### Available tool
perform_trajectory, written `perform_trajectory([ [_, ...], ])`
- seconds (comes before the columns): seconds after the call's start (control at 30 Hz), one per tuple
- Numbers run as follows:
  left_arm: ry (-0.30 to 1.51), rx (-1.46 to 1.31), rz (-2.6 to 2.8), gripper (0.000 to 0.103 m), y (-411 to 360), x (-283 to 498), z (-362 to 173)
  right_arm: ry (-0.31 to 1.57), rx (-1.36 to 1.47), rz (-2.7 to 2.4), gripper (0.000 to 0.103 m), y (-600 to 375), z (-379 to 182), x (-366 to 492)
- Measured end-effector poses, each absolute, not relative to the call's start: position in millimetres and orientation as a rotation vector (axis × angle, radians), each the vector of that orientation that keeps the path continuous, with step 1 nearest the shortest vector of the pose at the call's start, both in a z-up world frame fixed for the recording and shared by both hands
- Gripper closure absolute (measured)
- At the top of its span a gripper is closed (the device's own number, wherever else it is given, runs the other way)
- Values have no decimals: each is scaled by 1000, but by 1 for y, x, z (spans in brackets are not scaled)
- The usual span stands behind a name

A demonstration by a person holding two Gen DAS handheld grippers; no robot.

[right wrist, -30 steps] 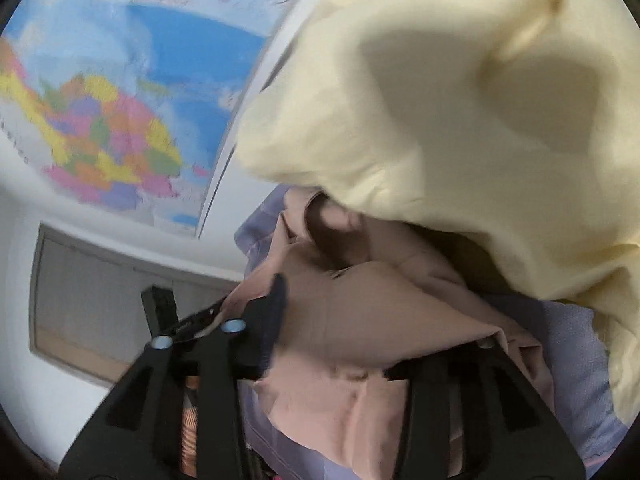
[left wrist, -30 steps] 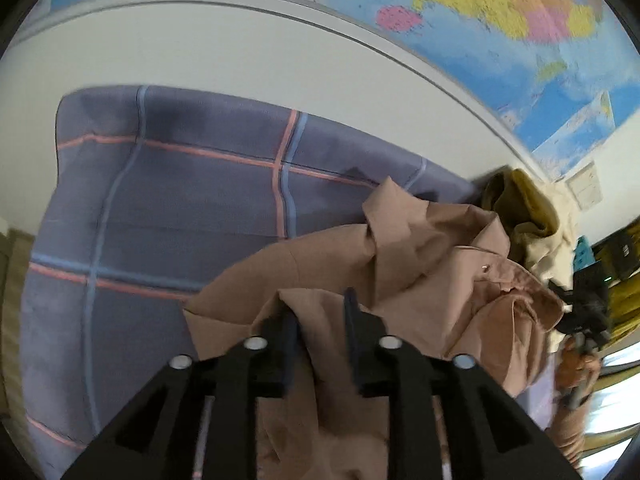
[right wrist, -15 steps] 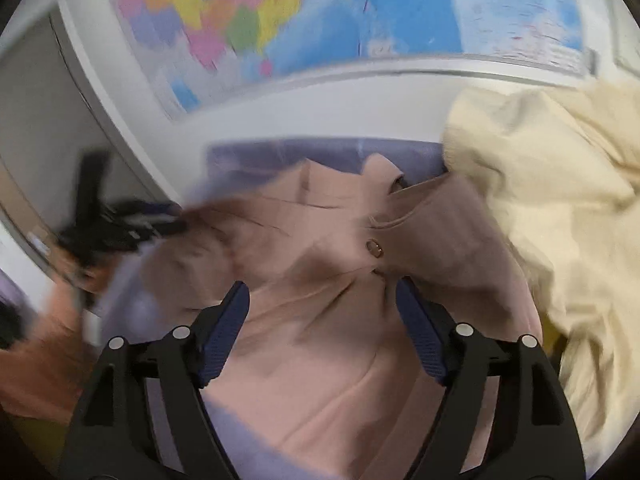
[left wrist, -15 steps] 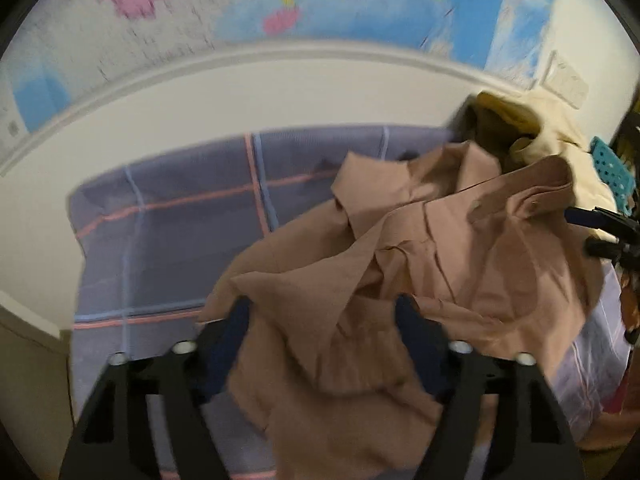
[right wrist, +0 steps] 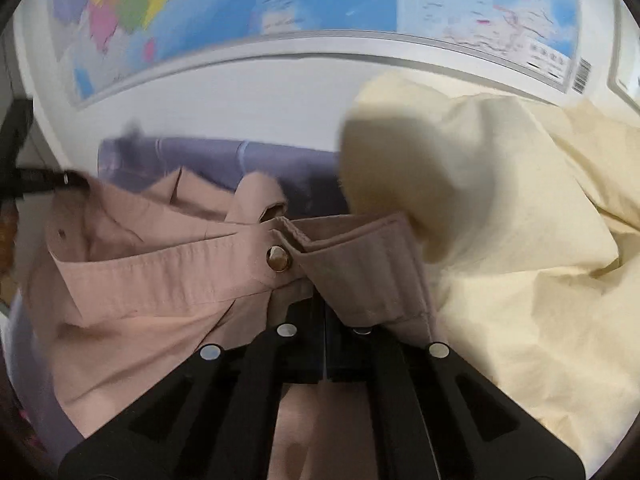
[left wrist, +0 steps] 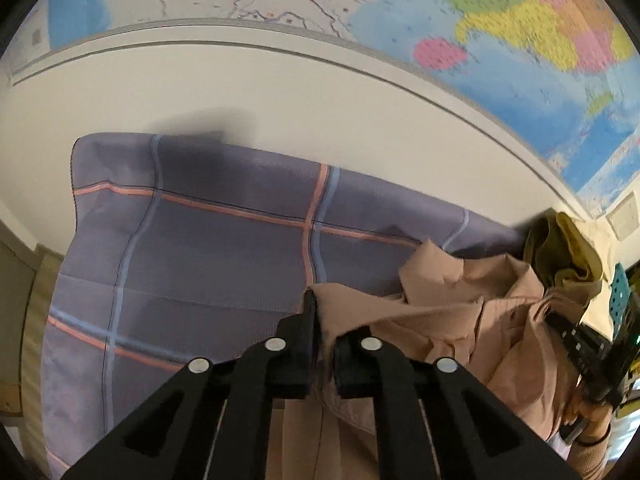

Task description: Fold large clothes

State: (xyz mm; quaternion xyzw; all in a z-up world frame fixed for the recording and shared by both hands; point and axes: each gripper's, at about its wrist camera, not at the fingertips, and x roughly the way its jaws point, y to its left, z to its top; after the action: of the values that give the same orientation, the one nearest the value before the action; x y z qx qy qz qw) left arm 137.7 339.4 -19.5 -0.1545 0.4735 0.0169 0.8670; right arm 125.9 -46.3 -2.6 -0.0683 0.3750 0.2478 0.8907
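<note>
The tan shirt (left wrist: 472, 320) lies crumpled on the purple plaid sheet (left wrist: 192, 248) below the wall map (left wrist: 500, 20); the left gripper (left wrist: 324, 320) is closing on its edge, the right gripper (right wrist: 324, 320) clamped tight beneath its collar. Only the right view shows a brass snap (right wrist: 277, 258), a cream garment (right wrist: 520, 240) and a barcode (right wrist: 581, 76) (map lettering too blurred to read).

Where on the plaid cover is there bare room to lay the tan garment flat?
Free: the plaid cover left of the tan garment, between the white wall and its near edge. Crowded: the right side, where the garment bunches against the olive clothing and the cream fabric.
</note>
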Motion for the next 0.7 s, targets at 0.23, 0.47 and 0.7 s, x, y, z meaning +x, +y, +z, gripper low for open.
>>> perform_trajectory([
  [0.23,905,-285,4,29,346,98,-22,843,-9,583,79,-75,-3,123],
  [0.47,847,-265,-135,16,355,13,-38,708,65,647,13,-149,17,40],
  [0.7,878,-242,-231,10,329,-14,-75,879,166,672,9,-158,-51,22],
])
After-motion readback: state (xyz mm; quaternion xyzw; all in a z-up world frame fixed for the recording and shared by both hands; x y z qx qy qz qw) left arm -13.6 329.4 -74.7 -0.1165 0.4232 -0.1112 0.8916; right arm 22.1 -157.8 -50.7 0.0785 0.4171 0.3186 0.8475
